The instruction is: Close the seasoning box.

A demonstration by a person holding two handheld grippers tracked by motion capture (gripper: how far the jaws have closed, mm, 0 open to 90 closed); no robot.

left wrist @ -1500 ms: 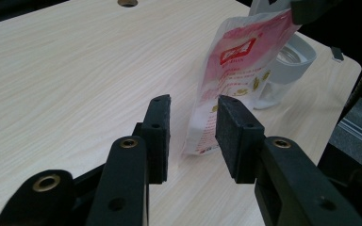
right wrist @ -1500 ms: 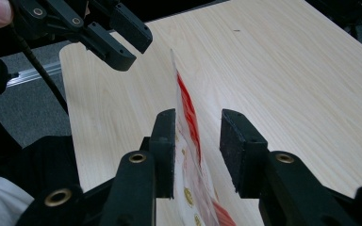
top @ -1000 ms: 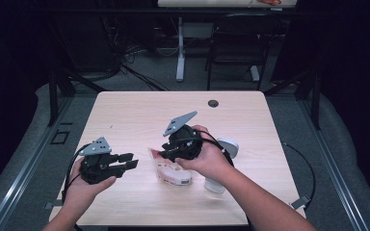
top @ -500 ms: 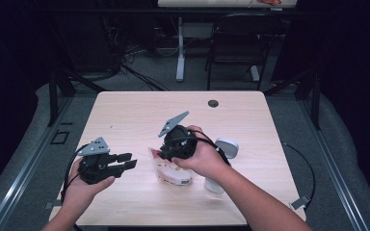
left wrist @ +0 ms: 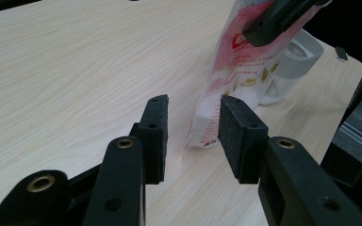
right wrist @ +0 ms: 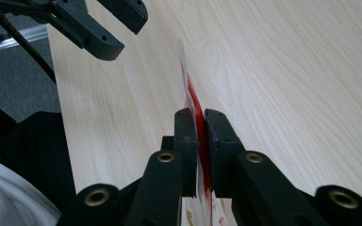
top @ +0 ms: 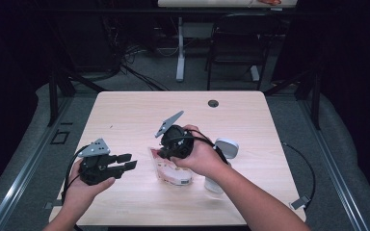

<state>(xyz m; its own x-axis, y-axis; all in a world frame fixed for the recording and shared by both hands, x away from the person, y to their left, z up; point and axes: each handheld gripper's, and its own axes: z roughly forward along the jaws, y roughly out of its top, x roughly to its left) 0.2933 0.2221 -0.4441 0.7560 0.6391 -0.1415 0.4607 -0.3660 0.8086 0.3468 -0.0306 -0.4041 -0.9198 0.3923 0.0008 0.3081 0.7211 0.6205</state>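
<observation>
One thin red-and-white printed packet [right wrist: 192, 101] clamped edge-on in right tongs [right wrist: 200, 123]; left tongs [left wrist: 193, 134] parted, empty.

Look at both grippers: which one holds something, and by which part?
The right gripper pinches the red-and-white plastic packet by its upper edge, its jaws having just closed on it. The left gripper is open, holding nothing.

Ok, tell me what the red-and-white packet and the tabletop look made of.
Packet: thin plastic film, probably; glossy, partly see-through, printed red, flattened between the right hand-held gripper pads. Tabletop: light wood or wood-look laminate; matte, with visible grain lines.
</observation>
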